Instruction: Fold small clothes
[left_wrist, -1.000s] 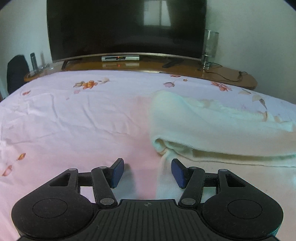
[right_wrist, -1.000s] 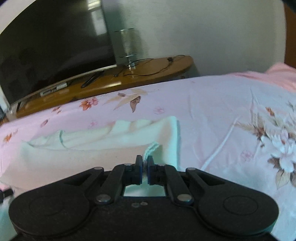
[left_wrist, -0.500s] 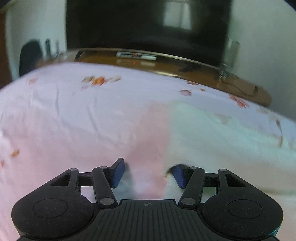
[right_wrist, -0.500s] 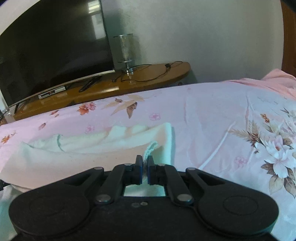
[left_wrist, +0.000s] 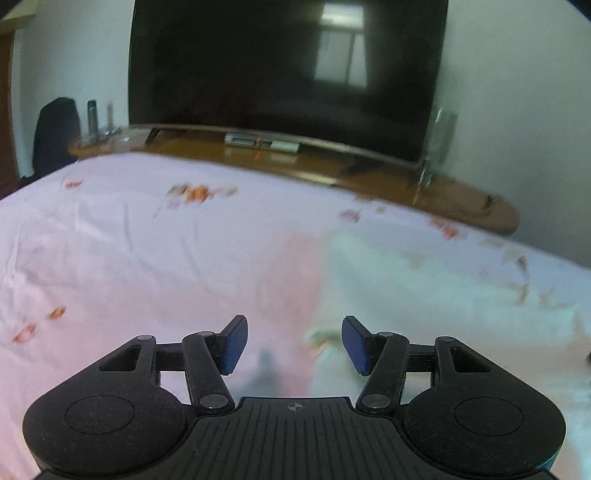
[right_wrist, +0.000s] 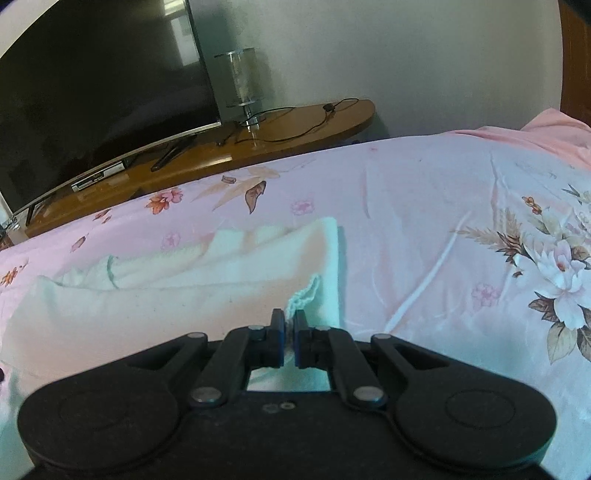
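A small pale cream garment (right_wrist: 184, 291) lies partly folded on the pink floral bedsheet (right_wrist: 424, 221). My right gripper (right_wrist: 290, 332) is shut on the garment's near right edge, by its crinkled hem. In the left wrist view the garment (left_wrist: 424, 295) is blurred and lies to the right. My left gripper (left_wrist: 293, 343) is open, low over the sheet, with the garment's left corner just by its right finger (left_wrist: 356, 345). Nothing is between its fingers.
A wooden TV bench (right_wrist: 258, 147) with a large dark TV (left_wrist: 288, 66) stands beyond the bed's far edge. A glass lamp (right_wrist: 242, 85), cables and a set-top box (left_wrist: 262, 142) sit on it. Bare sheet (left_wrist: 110, 240) lies to the left.
The left gripper has swung and tilted, so the garment now sits further right in its blurred view. The right gripper stays shut on the garment and has lifted slightly.
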